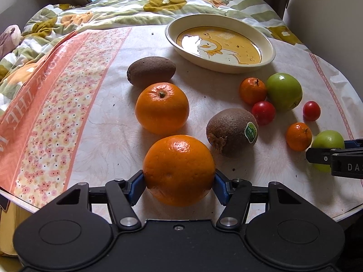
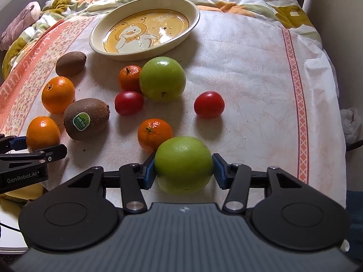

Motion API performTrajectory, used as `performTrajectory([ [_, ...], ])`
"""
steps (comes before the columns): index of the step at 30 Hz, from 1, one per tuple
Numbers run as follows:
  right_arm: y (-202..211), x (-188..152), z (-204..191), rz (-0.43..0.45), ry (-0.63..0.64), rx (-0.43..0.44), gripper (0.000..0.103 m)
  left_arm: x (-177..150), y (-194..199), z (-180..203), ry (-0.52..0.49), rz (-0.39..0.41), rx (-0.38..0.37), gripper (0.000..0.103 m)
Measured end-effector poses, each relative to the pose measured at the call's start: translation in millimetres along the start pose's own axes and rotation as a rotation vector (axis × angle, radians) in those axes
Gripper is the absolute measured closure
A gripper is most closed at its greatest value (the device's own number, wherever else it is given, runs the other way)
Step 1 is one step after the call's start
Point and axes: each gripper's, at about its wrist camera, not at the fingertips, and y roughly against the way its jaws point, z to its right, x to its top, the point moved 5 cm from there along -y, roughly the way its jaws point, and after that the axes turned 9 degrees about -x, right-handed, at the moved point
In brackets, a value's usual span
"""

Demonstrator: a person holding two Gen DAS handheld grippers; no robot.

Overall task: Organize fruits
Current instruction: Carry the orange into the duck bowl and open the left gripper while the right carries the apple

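My left gripper (image 1: 179, 181) is shut on a big orange (image 1: 179, 170) at the table's near edge. My right gripper (image 2: 183, 171) is shut on a green apple (image 2: 183, 167). A cream dish with a duck picture (image 1: 267, 47) stands empty at the back; it also shows in the right wrist view (image 2: 195, 15). Loose on the cloth lie a second orange (image 1: 162, 108), two kiwis (image 1: 151, 71) (image 1: 231, 131), another green apple (image 1: 284, 91), two mandarins (image 1: 253, 90) (image 1: 298, 136) and two red tomatoes (image 1: 263, 112) (image 1: 311, 110).
The table carries a white and pink flowered cloth (image 1: 68, 113). A quilted blanket (image 1: 102, 11) lies behind the dish. A white plastic bag (image 2: 352, 122) sits off the table's right edge.
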Motion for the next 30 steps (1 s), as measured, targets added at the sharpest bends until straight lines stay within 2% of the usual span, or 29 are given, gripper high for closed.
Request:
performTrajectory([
  [10,18.0,5.8,6.6,0.034,-0.02,-0.011,0.037,5.3,20.9,-2.7,0.008,0.049,0.007,0.037],
  [16,40.1,19.5,11.9,0.075,-0.04,0.001,0.037,22.0,47.1,-0.6,-0.003,0.102,0.022,0.037],
  [23,69.7,54.7,23.2,0.151,-0.05,0.026,0.037,60.7,80.0,0.5,-0.021,0.17,0.037,0.037],
  [30,87.0,92.7,22.2,0.197,-0.051,0.033,0.037,110.0,91.2,-5.2,-0.08,0.234,0.023,0.037],
])
